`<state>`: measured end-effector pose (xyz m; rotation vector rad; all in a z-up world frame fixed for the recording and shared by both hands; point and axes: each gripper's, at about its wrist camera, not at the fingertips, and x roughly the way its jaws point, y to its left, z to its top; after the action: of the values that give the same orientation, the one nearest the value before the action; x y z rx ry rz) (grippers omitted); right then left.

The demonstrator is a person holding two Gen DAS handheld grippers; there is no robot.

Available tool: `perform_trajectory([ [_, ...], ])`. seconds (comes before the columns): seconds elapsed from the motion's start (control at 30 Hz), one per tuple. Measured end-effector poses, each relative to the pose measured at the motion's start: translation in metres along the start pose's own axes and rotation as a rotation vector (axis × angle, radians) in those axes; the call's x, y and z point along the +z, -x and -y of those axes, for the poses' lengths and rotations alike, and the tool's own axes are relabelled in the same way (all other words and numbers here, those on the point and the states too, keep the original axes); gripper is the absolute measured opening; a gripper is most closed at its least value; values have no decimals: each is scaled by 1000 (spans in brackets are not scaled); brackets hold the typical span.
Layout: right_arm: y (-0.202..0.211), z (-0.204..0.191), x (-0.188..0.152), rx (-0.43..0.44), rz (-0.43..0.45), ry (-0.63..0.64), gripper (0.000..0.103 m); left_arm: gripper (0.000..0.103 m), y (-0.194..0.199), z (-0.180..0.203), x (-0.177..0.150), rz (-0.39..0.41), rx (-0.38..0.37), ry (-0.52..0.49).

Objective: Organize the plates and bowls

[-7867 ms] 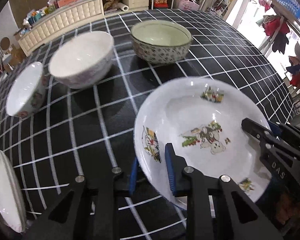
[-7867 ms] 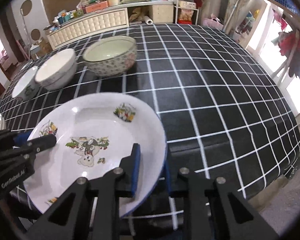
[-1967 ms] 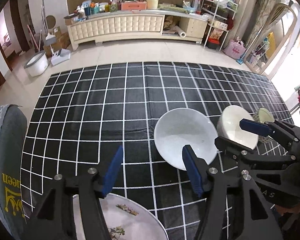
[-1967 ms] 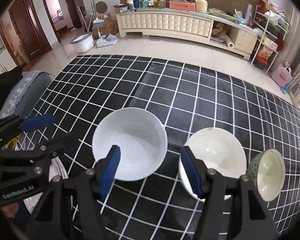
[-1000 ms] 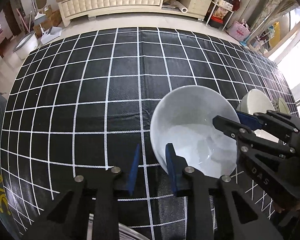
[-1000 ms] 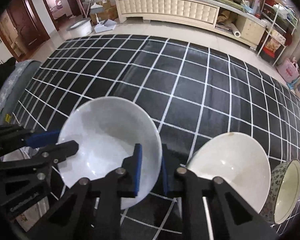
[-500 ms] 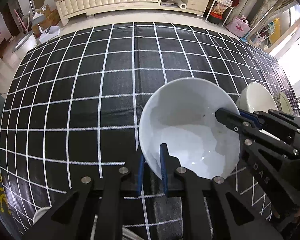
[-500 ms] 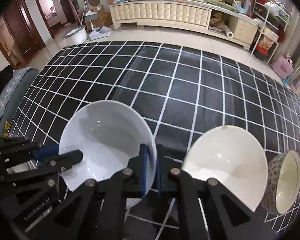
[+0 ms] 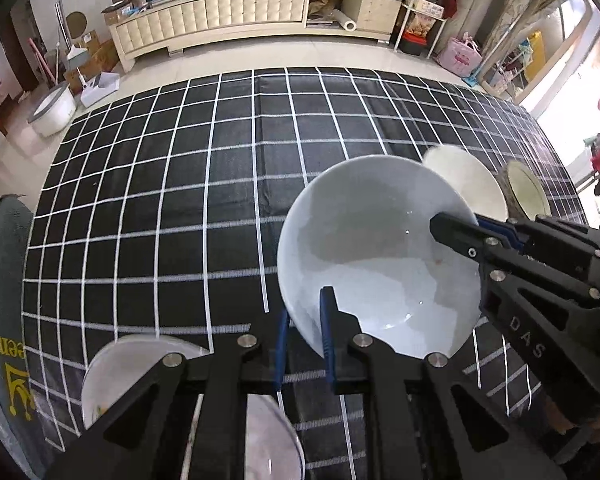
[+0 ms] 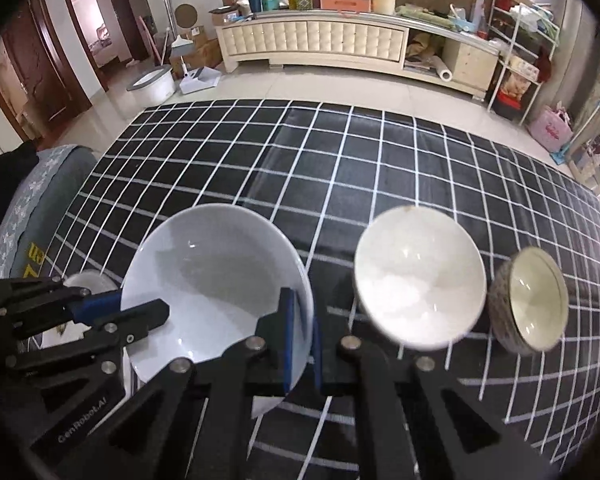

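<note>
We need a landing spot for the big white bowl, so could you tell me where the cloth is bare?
The far half of the checked tablecloth, beyond the held white bowl, is bare. The right is crowded: cream bowl beside patterned bowl. Plates crowd the near left.

both tongs closed on white bowl point(image 9: 376, 248) rim | bowl lifted (tilted)

bright daylight from right; fisheye-warped, dark-vignetted edges
</note>
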<state>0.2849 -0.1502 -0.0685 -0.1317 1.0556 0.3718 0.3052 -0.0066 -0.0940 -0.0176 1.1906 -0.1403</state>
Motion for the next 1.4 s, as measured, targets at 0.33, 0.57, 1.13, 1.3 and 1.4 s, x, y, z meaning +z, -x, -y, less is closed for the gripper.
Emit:
perform_trajectory([
  [0.33, 12, -8, -54, 16, -53, -71, 11, 13, 23, 14, -57, -3, -20, -21],
  [0.57, 3, -11, -86, 19, -101, -85, 11, 13, 10, 18, -94, -38, -21, -19],
  [1.13, -7, -5, -118, 21, -150, -146, 11, 13, -5, 31, -119, -59, -26, -31],
  [1.3, -1, -9, -116, -9, -130, -111, 11, 13, -5, 24, -121, -40, -51, -5],
  [1.4, 3, -6, -114, -2, -107, -113, 13, 24, 1, 23, -121, -7, -11, -14],
])
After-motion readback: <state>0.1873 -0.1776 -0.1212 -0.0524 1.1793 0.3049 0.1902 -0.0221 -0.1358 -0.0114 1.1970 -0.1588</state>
